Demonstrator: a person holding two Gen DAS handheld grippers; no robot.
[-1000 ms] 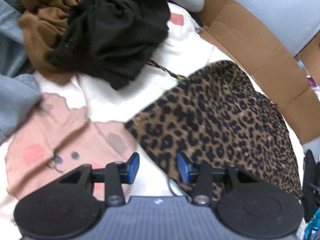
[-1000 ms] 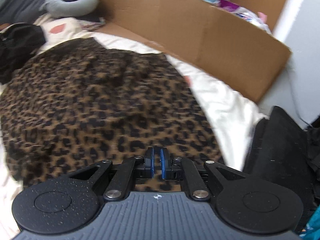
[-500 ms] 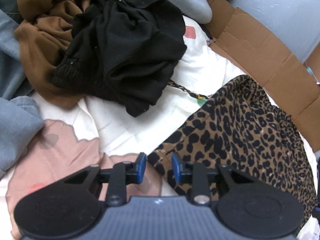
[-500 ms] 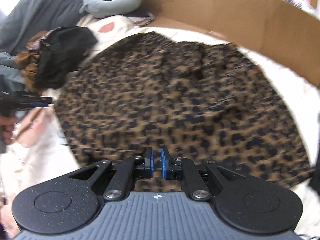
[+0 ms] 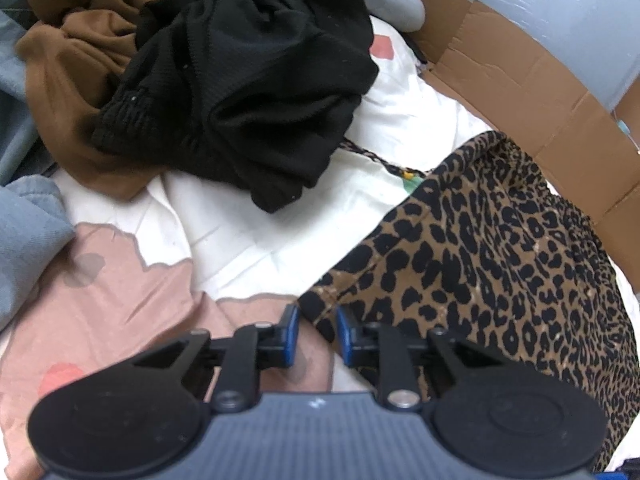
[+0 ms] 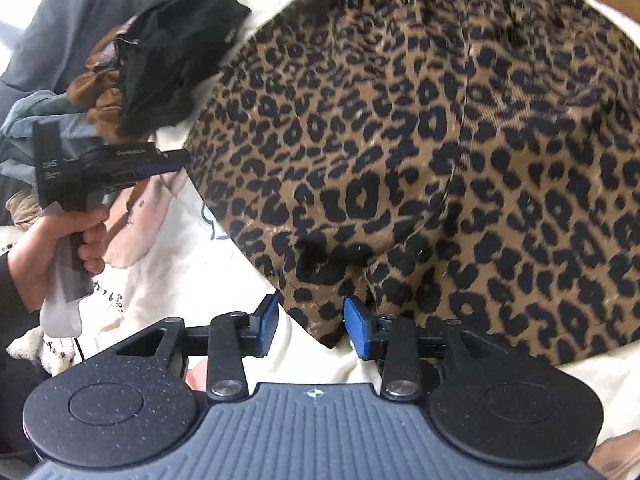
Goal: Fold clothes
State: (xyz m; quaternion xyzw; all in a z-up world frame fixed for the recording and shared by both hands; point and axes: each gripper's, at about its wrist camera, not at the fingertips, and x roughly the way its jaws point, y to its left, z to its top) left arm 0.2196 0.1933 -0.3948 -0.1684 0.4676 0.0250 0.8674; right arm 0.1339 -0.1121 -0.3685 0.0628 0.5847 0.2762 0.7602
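the right gripper (image 6: 310, 322) has let go, jaws now apart at the leopard skirt's (image 6: 420, 152) corner; left gripper (image 5: 317, 334) parted by its edge; skirt flat on the bed (image 5: 248, 224); next, pinch both corners and fold.

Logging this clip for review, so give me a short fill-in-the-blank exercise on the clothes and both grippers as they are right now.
1. The garment spread flat in front of both grippers has a ____ print.
2. The fingers of the right gripper are ____, with a corner of that garment between them.
3. In the left wrist view, the black garment lies partly on top of a ____ one.
4. The left gripper is ____, at the garment's near corner.

Missing words: leopard; open; brown; open
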